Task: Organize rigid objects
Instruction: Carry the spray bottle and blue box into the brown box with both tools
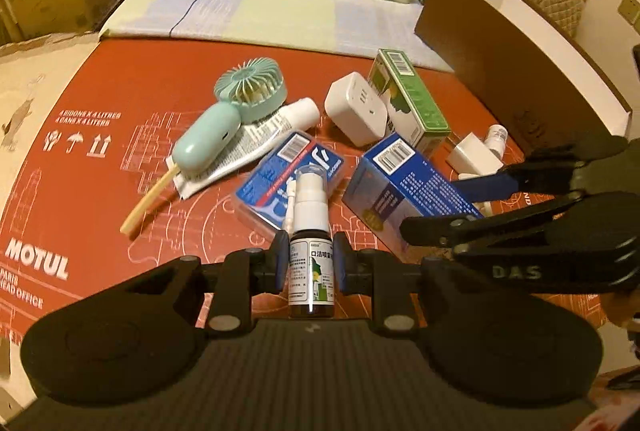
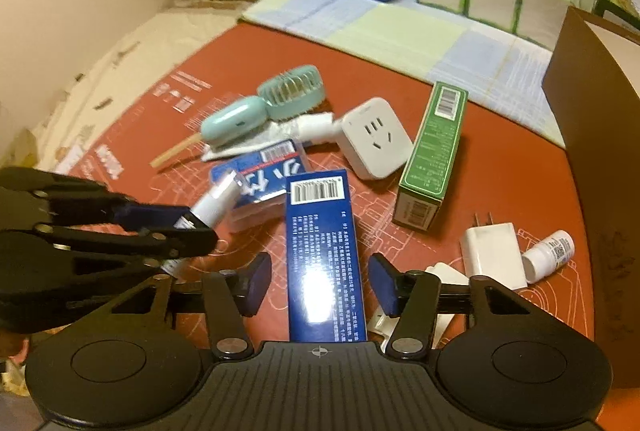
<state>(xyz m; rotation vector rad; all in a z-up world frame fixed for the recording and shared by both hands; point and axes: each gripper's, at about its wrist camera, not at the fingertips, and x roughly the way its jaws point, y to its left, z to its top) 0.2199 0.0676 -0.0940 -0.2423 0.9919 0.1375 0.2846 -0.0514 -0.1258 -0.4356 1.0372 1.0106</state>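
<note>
A brown spray bottle (image 1: 311,273) with a white label and white nozzle stands upright between the pads of my left gripper (image 1: 310,263), which is shut on it just above the red cardboard sheet (image 1: 100,199). The right wrist view shows that left gripper (image 2: 196,225) at the left with the spray bottle (image 2: 216,197). A long blue box (image 2: 324,251) lies between the fingers of my right gripper (image 2: 320,283). A narrow gap shows on each side, so this gripper is open. In the left wrist view the right gripper (image 1: 430,207) straddles the end of the blue box (image 1: 396,183).
Scattered on the sheet are a mint handheld fan (image 1: 224,127) on a white tube (image 1: 280,123), a clear blue-labelled case (image 1: 280,171), a white socket cube (image 1: 356,107), a green box (image 1: 412,99), a white charger (image 2: 494,253) and a small white bottle (image 2: 550,253). A brown box wall (image 1: 500,43) stands on the right.
</note>
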